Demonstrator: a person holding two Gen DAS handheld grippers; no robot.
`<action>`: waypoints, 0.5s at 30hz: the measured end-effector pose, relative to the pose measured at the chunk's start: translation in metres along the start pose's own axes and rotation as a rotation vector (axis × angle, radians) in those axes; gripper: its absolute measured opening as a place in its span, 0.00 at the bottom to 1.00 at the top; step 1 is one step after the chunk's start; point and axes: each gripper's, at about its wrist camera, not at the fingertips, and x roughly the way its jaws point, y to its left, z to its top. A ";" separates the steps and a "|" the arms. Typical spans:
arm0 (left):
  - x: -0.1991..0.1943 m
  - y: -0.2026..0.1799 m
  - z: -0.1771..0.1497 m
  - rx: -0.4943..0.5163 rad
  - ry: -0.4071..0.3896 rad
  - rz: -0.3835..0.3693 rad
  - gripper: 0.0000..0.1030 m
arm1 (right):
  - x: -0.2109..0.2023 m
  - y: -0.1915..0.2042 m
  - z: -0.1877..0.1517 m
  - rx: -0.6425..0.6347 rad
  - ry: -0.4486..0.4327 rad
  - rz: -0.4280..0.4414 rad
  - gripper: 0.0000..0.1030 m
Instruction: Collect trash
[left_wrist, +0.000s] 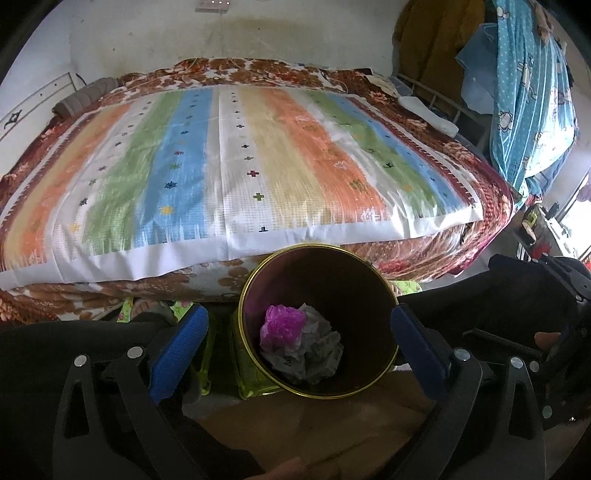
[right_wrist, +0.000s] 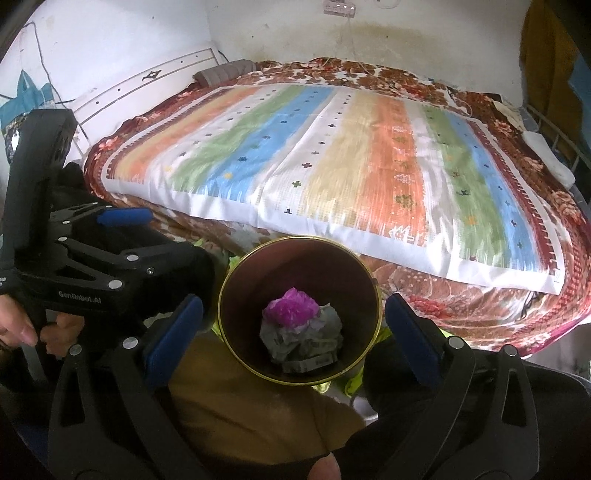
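A round bin (left_wrist: 369, 295) with a gold rim and dark inside stands at the foot of the bed, also shown in the right wrist view (right_wrist: 351, 273). At its bottom lie a crumpled magenta bag (left_wrist: 282, 325) (right_wrist: 291, 304) and a grey crumpled paper wad (left_wrist: 317, 354) (right_wrist: 306, 343). My left gripper (left_wrist: 295, 328) hangs above the bin, wide open, blue pads (left_wrist: 181, 347) either side of the rim, nothing between them. My right gripper (right_wrist: 291, 325) is likewise open over the bin. In the right wrist view the left gripper's body (right_wrist: 92, 254) shows at the left, held by a hand (right_wrist: 22, 328).
A bed (left_wrist: 480, 236) with a striped cloth (left_wrist: 240, 166) and brown floral blanket fills the space beyond the bin. Yellow-green items (left_wrist: 255, 376) lie on the floor beside the bin. Blue fabric (left_wrist: 532, 92) hangs at the right. A white headboard (right_wrist: 147, 85) stands at the left.
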 end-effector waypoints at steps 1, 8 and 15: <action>0.001 -0.001 0.000 0.003 0.001 0.006 0.94 | 0.000 0.000 0.000 -0.002 0.001 -0.001 0.91; -0.002 -0.001 -0.002 -0.002 -0.011 0.002 0.94 | -0.001 0.001 0.000 0.007 -0.005 0.008 0.91; 0.000 -0.003 -0.002 0.003 0.001 -0.005 0.94 | 0.000 0.005 0.000 -0.003 -0.006 0.013 0.91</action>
